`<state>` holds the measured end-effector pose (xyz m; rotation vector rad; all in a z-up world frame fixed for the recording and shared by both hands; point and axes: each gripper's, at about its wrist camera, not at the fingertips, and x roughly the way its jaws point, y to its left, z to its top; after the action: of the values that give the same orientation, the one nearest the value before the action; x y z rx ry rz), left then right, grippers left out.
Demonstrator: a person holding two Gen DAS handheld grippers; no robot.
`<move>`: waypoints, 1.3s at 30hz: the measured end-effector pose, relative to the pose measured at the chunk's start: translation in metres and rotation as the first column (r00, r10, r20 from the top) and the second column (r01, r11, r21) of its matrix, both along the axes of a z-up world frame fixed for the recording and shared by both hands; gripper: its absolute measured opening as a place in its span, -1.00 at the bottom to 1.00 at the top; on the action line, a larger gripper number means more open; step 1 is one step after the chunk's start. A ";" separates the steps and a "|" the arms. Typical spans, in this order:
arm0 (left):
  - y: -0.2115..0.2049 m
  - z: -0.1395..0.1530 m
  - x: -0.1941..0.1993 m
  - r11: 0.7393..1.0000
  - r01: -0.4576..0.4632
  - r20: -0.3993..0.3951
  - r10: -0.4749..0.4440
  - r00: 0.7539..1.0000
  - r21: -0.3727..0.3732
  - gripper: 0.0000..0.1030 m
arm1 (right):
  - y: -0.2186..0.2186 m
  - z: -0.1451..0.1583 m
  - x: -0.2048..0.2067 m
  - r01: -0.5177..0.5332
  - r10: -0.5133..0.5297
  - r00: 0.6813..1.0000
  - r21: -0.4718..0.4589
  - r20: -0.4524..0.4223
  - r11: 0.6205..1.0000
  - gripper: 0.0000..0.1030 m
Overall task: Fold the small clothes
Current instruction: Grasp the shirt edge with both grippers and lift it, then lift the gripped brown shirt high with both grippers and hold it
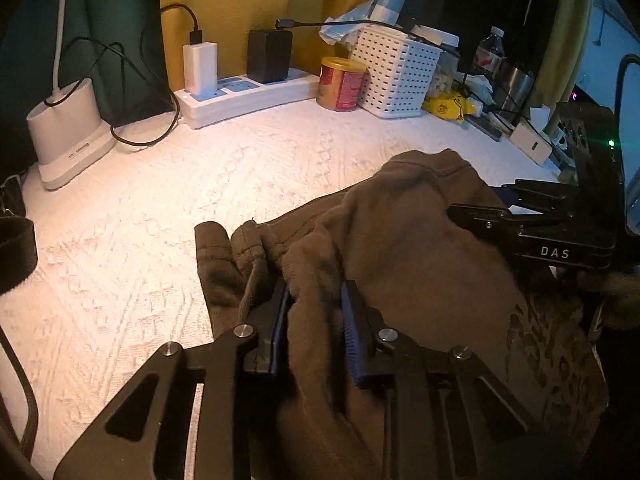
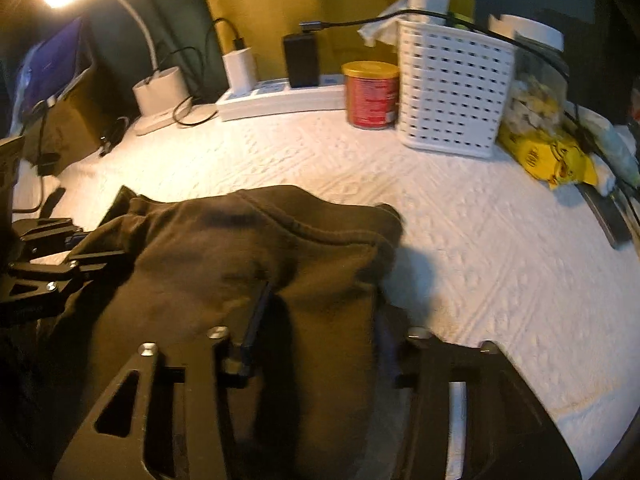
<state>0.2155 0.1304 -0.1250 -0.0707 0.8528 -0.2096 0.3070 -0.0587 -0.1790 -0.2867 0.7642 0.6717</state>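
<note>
A small olive-brown garment (image 1: 400, 248) with a patterned part lies bunched on the white textured cloth (image 1: 160, 240). My left gripper (image 1: 316, 300) is shut on a thick fold of the garment near its left edge. My right gripper (image 2: 320, 312) holds another fold of the same garment (image 2: 248, 248) between its fingers, which stand wider apart with cloth filling the gap. The right gripper also shows at the right of the left wrist view (image 1: 500, 208), and the left gripper at the left of the right wrist view (image 2: 76, 244).
Along the back stand a white lamp base (image 1: 68, 128), a white power strip (image 1: 248, 92) with chargers and cables, a red-and-gold can (image 1: 340, 84), a white perforated basket (image 1: 400, 72), a yellow packet (image 2: 548, 156) and bottles.
</note>
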 end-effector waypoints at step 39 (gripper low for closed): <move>-0.060 0.113 -0.130 0.999 0.024 0.377 -0.034 0.926 0.032 -0.78 | -0.074 0.118 -0.173 0.027 -0.087 0.942 0.187 0.323 0.982 -0.82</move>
<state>0.0852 0.0701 -0.0121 0.0081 0.4712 -0.2307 0.1341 -0.1327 -0.0606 -0.2033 0.3857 0.6131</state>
